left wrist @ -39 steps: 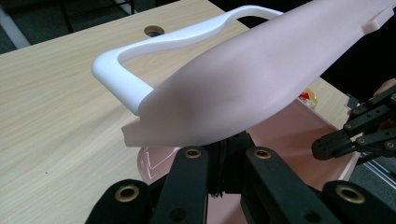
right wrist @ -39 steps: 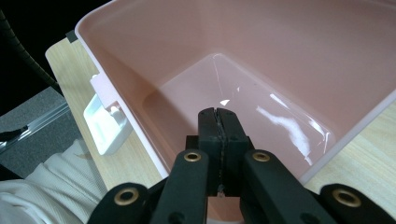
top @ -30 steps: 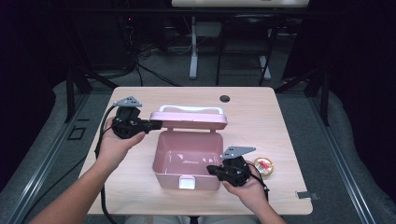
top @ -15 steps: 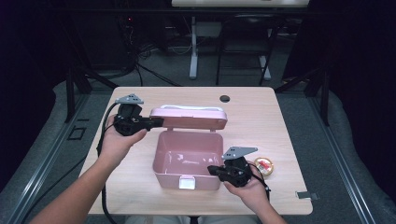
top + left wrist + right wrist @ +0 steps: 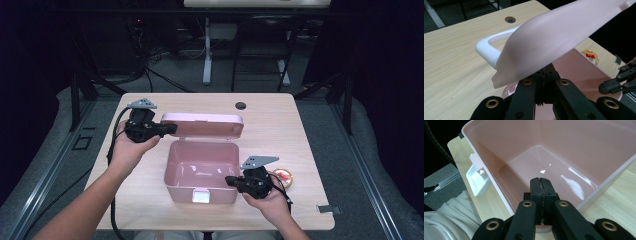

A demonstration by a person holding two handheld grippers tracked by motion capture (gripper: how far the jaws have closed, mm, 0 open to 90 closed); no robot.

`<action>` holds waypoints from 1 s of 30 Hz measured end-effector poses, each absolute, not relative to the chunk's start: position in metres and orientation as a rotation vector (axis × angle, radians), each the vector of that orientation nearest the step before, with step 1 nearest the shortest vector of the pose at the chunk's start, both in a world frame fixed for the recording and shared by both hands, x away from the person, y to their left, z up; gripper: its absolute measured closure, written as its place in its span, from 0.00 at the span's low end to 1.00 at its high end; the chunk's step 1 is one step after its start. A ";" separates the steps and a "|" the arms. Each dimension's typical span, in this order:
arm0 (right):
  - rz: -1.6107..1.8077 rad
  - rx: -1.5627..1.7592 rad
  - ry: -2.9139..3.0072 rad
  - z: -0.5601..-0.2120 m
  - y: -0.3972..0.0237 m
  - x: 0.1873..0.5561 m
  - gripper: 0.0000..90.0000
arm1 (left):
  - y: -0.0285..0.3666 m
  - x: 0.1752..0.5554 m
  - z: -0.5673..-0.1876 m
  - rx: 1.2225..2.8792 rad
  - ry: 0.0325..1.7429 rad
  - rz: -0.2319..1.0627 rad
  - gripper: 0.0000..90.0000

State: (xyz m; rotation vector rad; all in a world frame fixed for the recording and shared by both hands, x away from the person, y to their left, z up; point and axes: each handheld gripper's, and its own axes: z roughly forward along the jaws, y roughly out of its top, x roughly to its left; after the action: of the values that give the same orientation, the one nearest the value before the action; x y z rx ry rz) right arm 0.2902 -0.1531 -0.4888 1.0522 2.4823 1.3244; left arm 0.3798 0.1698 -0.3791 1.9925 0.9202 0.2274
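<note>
Both tools pressed together: left tool (image 5: 169,129) pinching pink lid (image 5: 202,124); right tool (image 5: 233,181) pinching box (image 5: 201,170) wall.

We see the box (image 5: 201,172) standing on the table (image 5: 300,130) near its front edge, its lid (image 5: 202,125) raised behind it. The left gripper (image 5: 167,129) is at the lid's left end, the right gripper (image 5: 231,181) at the box's front right corner. Just right of that gripper a small tin (image 5: 283,176) lies on the table, and a hole (image 5: 241,105) sits behind the lid
</note>
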 end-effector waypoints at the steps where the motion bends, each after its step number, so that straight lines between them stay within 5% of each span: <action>1: 1.324 1.052 2.482 -0.489 -0.153 0.290 1.00 | 0.170 0.380 -0.379 1.992 0.920 0.227 1.00; 30: 1.328 1.070 2.467 -0.489 -0.158 0.291 1.00 | 0.173 0.395 -0.381 1.973 0.967 0.258 0.99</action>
State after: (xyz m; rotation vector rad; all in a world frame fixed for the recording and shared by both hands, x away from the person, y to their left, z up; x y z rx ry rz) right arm 0.2913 -0.1584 -0.4893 1.0697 2.4673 1.3284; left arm 0.3948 0.1733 -0.3812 1.9727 0.9665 0.2577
